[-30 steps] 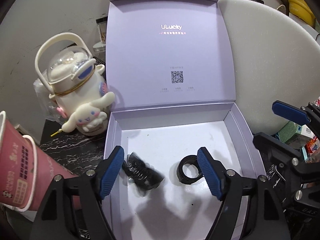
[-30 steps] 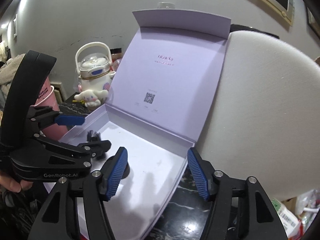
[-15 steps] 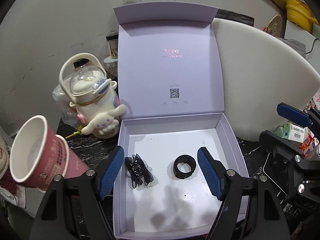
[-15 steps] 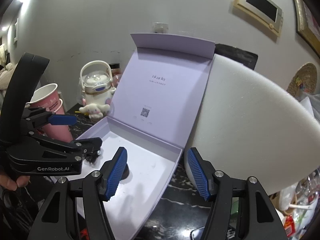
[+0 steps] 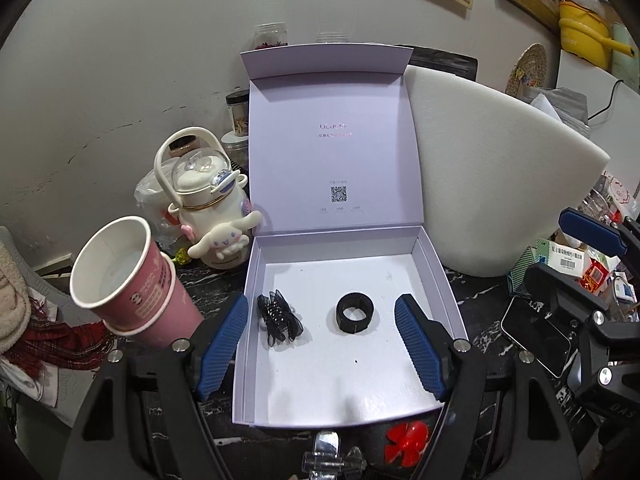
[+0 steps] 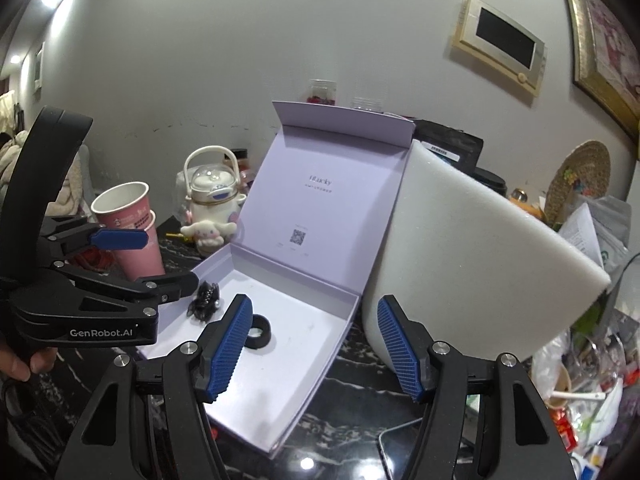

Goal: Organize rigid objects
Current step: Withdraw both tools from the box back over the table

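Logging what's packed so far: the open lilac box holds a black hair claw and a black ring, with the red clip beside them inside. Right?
Not quite. The red clip lies outside the lilac box, on the dark table in front of it, as the left wrist view shows. The hair claw and black ring are inside.

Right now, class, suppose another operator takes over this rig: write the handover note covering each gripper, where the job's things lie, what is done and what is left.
Left gripper: open, empty, above the near part of the open lilac cardboard box.
Right gripper: open, empty, at the box's right side, by the white foam slab.
In the box: black claw hair clip on the left, black ring-shaped band in the middle, apart.
Done: those two are packed.
Left: a red flower-shaped clip and a clear plastic clip lie on the black marble table before the box, likely next; lid is up.
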The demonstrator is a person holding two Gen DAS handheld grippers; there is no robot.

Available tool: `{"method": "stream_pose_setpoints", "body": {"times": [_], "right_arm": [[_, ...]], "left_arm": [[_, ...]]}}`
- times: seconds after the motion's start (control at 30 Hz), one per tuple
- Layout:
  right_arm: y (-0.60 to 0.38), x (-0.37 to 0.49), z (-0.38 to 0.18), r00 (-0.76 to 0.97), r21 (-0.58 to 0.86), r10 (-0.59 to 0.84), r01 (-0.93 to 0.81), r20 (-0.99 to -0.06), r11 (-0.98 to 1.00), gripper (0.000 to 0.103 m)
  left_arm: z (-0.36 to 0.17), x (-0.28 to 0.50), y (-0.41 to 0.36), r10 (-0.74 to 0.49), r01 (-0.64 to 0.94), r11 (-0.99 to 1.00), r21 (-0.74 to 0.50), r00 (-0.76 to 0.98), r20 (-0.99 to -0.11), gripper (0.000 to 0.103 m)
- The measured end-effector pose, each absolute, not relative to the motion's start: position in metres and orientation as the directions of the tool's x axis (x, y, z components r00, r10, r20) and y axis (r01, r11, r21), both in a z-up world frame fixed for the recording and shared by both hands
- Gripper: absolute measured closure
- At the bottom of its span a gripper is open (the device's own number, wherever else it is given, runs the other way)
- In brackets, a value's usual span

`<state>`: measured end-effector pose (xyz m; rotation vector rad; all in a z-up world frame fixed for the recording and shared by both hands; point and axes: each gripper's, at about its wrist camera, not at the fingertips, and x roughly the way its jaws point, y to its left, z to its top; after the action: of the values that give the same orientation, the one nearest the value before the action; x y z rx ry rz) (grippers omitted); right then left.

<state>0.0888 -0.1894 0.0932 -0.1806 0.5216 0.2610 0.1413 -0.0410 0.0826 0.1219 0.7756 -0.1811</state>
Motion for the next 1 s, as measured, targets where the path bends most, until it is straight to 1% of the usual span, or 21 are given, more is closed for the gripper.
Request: {"method": "stream_pose_setpoints", "body": {"times": [0.07,0.13,0.2,0.37,0.53,0.6,0.7,0.8,1.0], "right_arm": [[-0.190,0.082,0.095,0.838,-0.108,0.194,-0.287,-0.510,0.952,0.036],[-0.190,0.075,0.096,0.841,-0.112,0.190,-0.283,-0.506,0.953,0.034],[-0.191,0.066,0.098,0.848,-0.114,0.184,-0.274,-0.497,0.955,0.031],[-0.192,0.051,0.101,0.860,-0.114,0.172,-0.256,-0.481,0.960,0.022],[-0.189,0.036,0.097,0.855,-0.097,0.185,-0.263,-0.484,0.960,0.014],[-0.187,0.030,0.094,0.850,-0.096,0.189,-0.268,-0.492,0.958,0.010],[-0.186,0.019,0.090,0.849,-0.103,0.183,-0.267,-0.495,0.958,0.009],[-0.187,0.006,0.086,0.846,-0.097,0.188,-0.270,-0.498,0.958,0.006],[-0.186,-0.012,0.074,0.834,-0.110,0.176,-0.271,-0.522,0.956,0.005]], "left_arm": [[0.083,0.134,-0.040,-0.115,0.200,0.979,0.040,0.701,-0.704,0.024],[0.083,0.129,-0.039,-0.113,0.197,0.980,0.039,0.700,-0.705,0.011],[0.085,0.121,-0.038,-0.115,0.197,0.980,0.038,0.706,-0.699,0.006],[0.090,0.101,-0.032,-0.111,0.185,0.982,0.037,0.723,-0.681,0.006],[0.090,0.079,-0.027,-0.118,0.190,0.981,0.032,0.723,-0.681,0.000],[0.089,0.069,-0.025,-0.124,0.193,0.981,0.026,0.725,-0.677,0.000],[0.087,0.057,-0.022,-0.113,0.175,0.984,0.023,0.724,-0.680,0.000],[0.085,0.045,-0.018,-0.111,0.165,0.986,0.014,0.725,-0.680,0.000],[0.074,0.023,-0.013,-0.098,0.155,0.988,0.021,0.719,-0.689,0.000]]}}
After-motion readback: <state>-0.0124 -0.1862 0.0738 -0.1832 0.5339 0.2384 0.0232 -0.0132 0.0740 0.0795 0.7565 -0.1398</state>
